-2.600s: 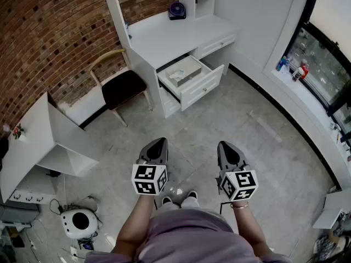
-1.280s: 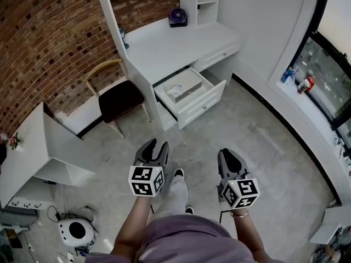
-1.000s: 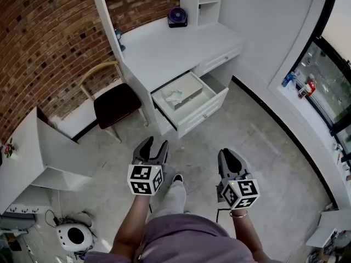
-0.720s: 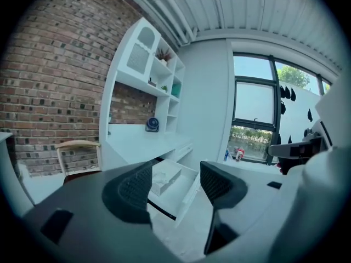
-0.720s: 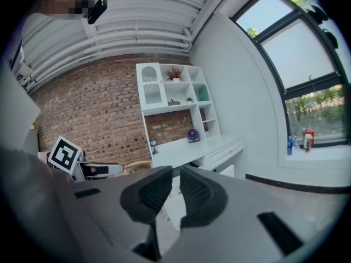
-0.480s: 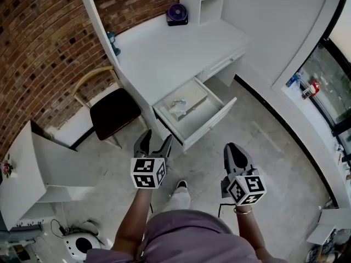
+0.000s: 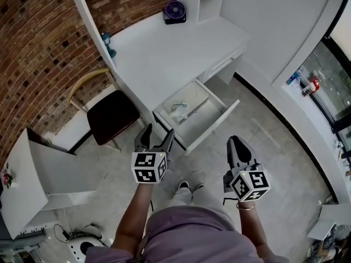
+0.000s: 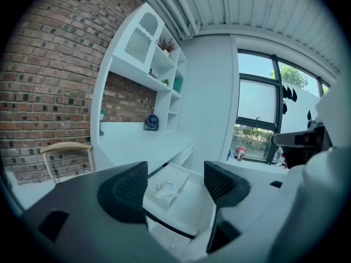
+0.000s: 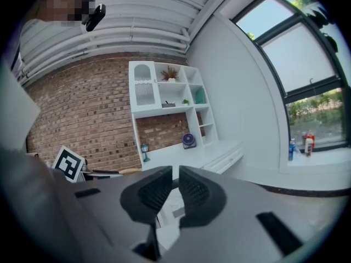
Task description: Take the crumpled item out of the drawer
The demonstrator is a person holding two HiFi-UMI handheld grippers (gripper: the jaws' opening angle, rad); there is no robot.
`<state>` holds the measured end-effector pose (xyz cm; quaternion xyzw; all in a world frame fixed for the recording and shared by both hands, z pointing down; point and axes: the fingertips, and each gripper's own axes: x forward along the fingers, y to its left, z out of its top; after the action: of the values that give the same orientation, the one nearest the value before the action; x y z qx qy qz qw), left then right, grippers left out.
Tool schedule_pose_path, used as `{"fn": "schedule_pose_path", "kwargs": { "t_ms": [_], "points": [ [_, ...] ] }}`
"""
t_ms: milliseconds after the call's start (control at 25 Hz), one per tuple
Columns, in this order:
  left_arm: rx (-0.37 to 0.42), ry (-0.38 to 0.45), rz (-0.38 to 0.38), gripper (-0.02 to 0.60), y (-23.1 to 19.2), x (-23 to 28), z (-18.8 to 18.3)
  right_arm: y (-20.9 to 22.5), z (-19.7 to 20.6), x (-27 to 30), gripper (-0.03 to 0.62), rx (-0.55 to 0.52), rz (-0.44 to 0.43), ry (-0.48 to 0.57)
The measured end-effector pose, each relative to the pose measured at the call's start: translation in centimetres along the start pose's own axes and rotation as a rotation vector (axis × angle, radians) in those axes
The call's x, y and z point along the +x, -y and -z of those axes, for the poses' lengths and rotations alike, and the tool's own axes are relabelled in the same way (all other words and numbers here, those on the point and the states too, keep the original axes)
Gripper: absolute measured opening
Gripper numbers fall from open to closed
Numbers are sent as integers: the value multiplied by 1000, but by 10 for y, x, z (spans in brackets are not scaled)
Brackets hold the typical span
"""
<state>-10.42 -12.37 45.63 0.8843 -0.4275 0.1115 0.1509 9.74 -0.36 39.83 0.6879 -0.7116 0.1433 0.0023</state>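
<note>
An open white drawer (image 7: 211,126) sticks out from under the desk (image 7: 164,53). Inside it, a crumpled whitish item (image 7: 179,109) lies on a flat white box. My left gripper (image 7: 157,137) hangs in the air just short of the drawer's front left corner. Its jaws are opening, with nothing between them. In the left gripper view, the crumpled item (image 8: 166,189) shows in the gap between the jaws, still at a distance. My right gripper (image 7: 237,146) is shut and empty, over the floor to the right of the drawer front.
A wooden chair with a dark seat (image 7: 112,114) stands left of the drawer. On the desk are a purple fan (image 7: 174,10) and a small teal lamp (image 7: 108,44). A white cabinet (image 7: 33,174) is at the left, and a window sill with bottles (image 7: 307,84) at the right.
The person has walked toward the desk, so the drawer is now much closer to both grippers. The left jaws have spread apart. The right gripper stays shut.
</note>
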Motion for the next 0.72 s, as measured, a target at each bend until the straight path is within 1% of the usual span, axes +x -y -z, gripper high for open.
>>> {"fn": "schedule_pose_path", "kwargs": {
  "t_ms": [440,720],
  "points": [
    [15,-39,36,308,4,50,5,20,-4,33,35,7,2,-2],
    [42,-102,34,308,5,94,15,42,-7,59,35,20,-6,-12]
  ]
}}
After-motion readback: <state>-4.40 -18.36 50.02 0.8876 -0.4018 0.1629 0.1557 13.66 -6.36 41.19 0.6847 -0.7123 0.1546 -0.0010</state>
